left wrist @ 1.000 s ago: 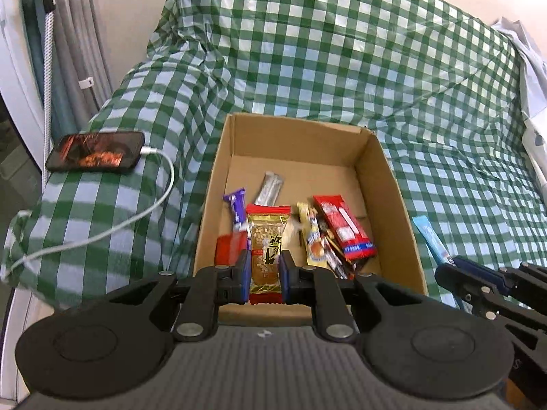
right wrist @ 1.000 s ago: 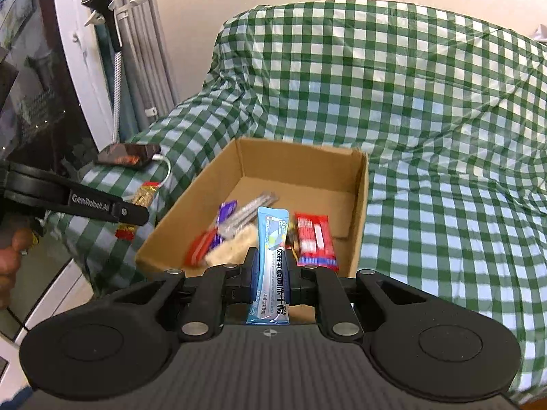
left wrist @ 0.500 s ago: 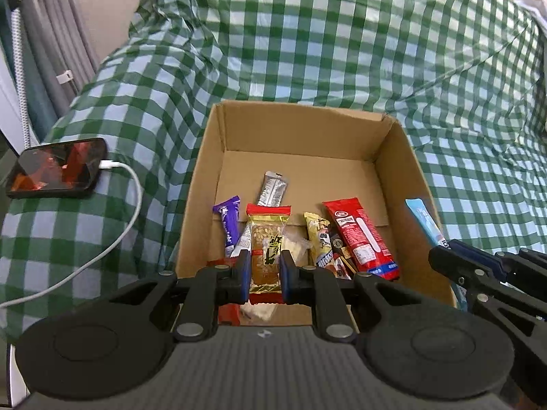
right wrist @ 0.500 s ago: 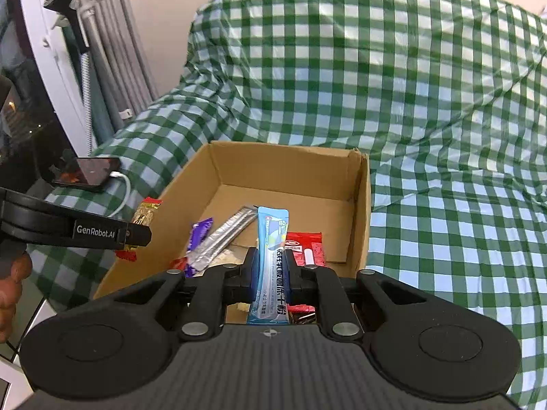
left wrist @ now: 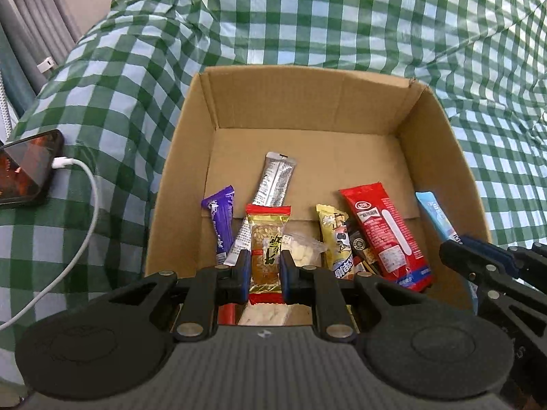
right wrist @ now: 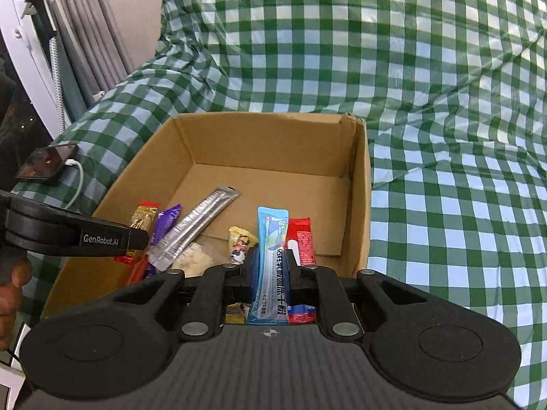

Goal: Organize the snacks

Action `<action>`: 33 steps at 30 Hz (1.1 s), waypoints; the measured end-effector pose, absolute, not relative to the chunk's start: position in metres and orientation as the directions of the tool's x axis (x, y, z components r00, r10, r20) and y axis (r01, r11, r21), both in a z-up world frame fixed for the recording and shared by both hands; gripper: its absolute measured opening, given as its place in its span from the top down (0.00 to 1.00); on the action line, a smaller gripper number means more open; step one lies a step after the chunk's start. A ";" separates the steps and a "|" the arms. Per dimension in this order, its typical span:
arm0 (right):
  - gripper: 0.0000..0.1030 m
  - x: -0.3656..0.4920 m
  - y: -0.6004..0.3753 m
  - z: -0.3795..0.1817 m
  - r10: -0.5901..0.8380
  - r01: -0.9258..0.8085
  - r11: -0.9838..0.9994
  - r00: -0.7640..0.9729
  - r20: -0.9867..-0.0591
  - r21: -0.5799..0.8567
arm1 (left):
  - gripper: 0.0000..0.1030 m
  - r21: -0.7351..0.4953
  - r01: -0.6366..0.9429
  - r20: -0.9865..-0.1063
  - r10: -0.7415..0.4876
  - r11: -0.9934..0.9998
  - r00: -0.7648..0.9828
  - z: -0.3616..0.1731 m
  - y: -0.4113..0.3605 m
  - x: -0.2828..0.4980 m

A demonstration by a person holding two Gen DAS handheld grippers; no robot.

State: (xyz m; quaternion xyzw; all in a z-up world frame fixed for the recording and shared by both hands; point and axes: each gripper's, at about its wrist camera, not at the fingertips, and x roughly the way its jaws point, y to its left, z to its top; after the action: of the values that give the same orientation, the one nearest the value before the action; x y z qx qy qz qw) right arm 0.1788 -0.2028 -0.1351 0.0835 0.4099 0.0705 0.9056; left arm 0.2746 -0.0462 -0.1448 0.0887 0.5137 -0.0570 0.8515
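An open cardboard box (left wrist: 307, 99) sits on a green checked cover; it also shows in the right wrist view (right wrist: 266, 143). Inside lie a silver stick pack (left wrist: 277, 179), a purple bar (left wrist: 220, 223), a yellow packet (left wrist: 336, 239), a red packet (left wrist: 383, 232) and a clear bag of white pieces (left wrist: 302, 251). My left gripper (left wrist: 265, 266) is shut on a gold-and-red snack bar (left wrist: 266, 242) above the box's near left side. My right gripper (right wrist: 271, 270) is shut on a light blue stick pack (right wrist: 271, 259) above the box's near right side.
A phone (left wrist: 24, 167) on a white charging cable (left wrist: 78, 225) lies on the cover left of the box. Grey curtains (right wrist: 85, 44) and a white frame stand at the far left. The checked cover (right wrist: 444, 136) rises behind and to the right.
Both grippers have moved forward and down toward the box, each still holding its snack. The box now fills more of both views.
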 end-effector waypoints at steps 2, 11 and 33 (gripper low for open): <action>0.86 0.181 -0.204 -0.139 0.194 -0.052 0.976 0.651 -0.733 0.212 | 0.82 0.099 0.190 -0.888 0.001 0.977 0.461 -0.149 -0.048 0.278; 0.32 0.182 -0.210 -0.134 0.191 -0.029 0.972 0.677 -0.711 0.233 | 0.00 0.175 0.162 -0.835 0.059 0.971 0.546 -0.133 -0.042 0.273; 0.01 0.020 -0.167 -0.082 0.096 -0.040 0.994 0.761 -0.641 0.102 | 0.00 0.123 0.100 -0.802 0.040 0.987 0.595 -0.084 0.005 0.096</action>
State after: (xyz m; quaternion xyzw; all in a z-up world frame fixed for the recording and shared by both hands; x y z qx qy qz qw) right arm 0.0201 -0.1665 -0.0816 0.0410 0.3434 0.0362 0.9376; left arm 0.0964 0.0046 -0.0840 0.0775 0.4495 -0.0170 0.8898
